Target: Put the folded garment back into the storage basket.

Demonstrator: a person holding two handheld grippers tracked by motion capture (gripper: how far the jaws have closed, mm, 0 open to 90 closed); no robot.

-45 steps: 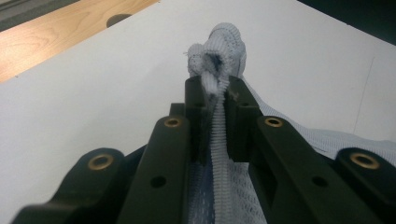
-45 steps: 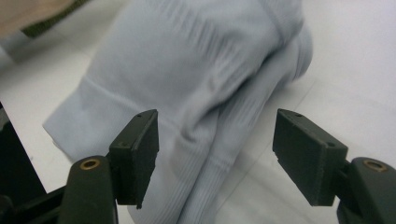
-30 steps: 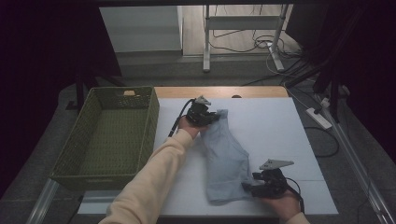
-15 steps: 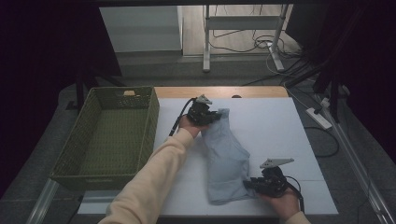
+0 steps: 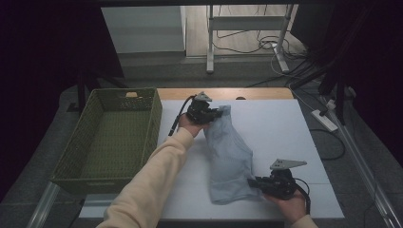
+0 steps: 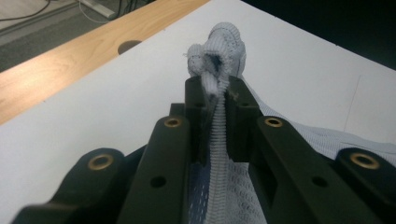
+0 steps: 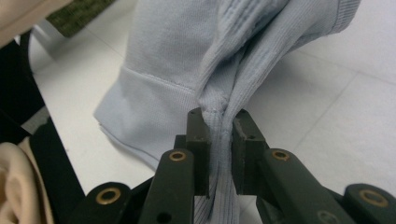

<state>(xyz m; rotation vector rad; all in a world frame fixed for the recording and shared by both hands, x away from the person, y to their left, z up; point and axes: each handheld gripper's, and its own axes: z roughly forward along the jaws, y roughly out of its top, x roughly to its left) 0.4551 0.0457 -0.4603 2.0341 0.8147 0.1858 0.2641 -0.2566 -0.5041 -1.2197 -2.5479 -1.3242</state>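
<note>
The right gripper [image 7: 219, 122] has just been closing, and its fingers [image 7: 198, 140] now pinch a gathered fold of the pale blue cloth [image 5: 230, 159] — ribbed fabric is bunched tight between the pads in the right gripper view. A second ago those fingers stood wider at the cloth's near corner, so the grasp is new. The left gripper [image 6: 215, 91] is clenched on the far end, a knot of mesh-like fabric squeezed up past its fingers [image 6: 196, 100].

That puts both ends in hand, which likely means the cloth is ready to be lifted, stretched or folded as 1 piece.

The cloth lies on the white desk [image 5: 285, 128] in a long strip, running from the left gripper [image 5: 203, 113] near the far edge down to the right gripper [image 5: 266, 184] close to the near edge. Its near corner sits just beside that near edge, so there is little room to pull toward the person.

To the right the desk is bare and gives free room. To the left the green basket [image 5: 111, 137] stands just beside the desk, open-topped — a lift over its rim looks possible, though the left sleeve [image 5: 152, 185] crosses that side.
</note>
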